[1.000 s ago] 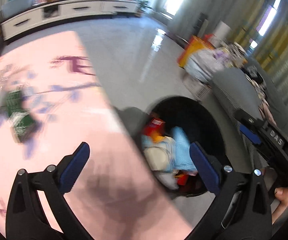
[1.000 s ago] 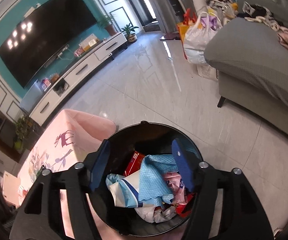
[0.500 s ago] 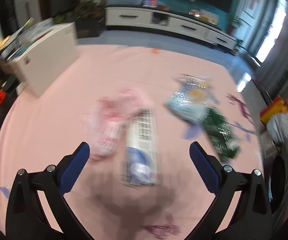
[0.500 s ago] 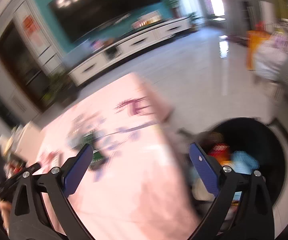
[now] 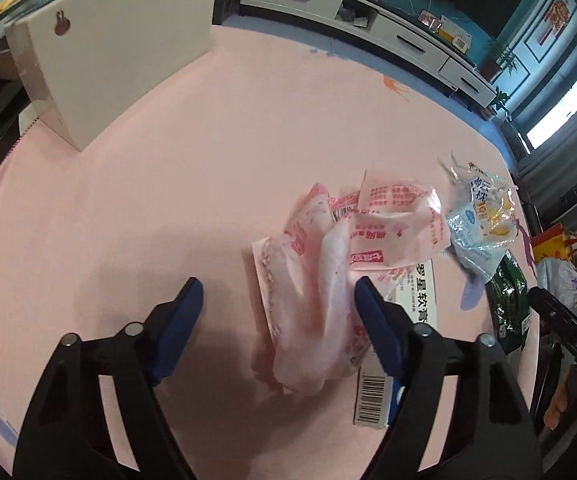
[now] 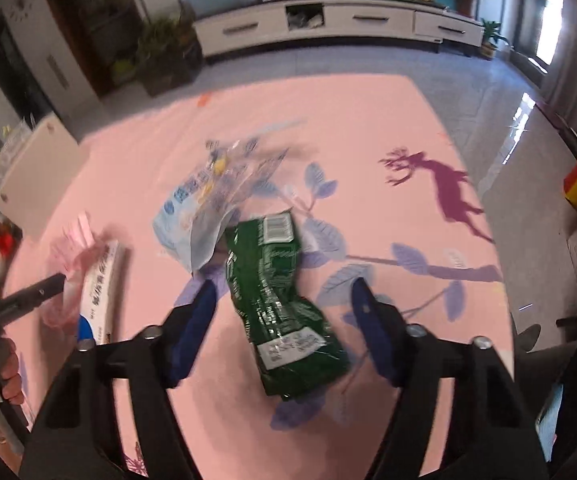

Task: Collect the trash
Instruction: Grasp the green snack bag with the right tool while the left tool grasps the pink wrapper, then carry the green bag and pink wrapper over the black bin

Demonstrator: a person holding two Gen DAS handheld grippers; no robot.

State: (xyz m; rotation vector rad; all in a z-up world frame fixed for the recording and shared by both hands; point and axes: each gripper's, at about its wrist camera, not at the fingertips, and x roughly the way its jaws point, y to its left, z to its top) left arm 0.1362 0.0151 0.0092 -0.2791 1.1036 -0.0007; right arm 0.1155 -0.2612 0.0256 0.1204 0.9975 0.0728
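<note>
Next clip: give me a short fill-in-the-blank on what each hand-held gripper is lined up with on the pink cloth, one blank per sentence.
1. The right hand-held gripper is open above a crumpled packet whose colour is ____.
2. The left hand-held gripper is open, and between its fingers lies a crumpled wrapper coloured ____.
3. Partly under that wrapper lies a long white box with a ____ printed near its end.
4. The tablecloth shows a purple ____.

Missing words: green; pink; barcode; deer
</note>
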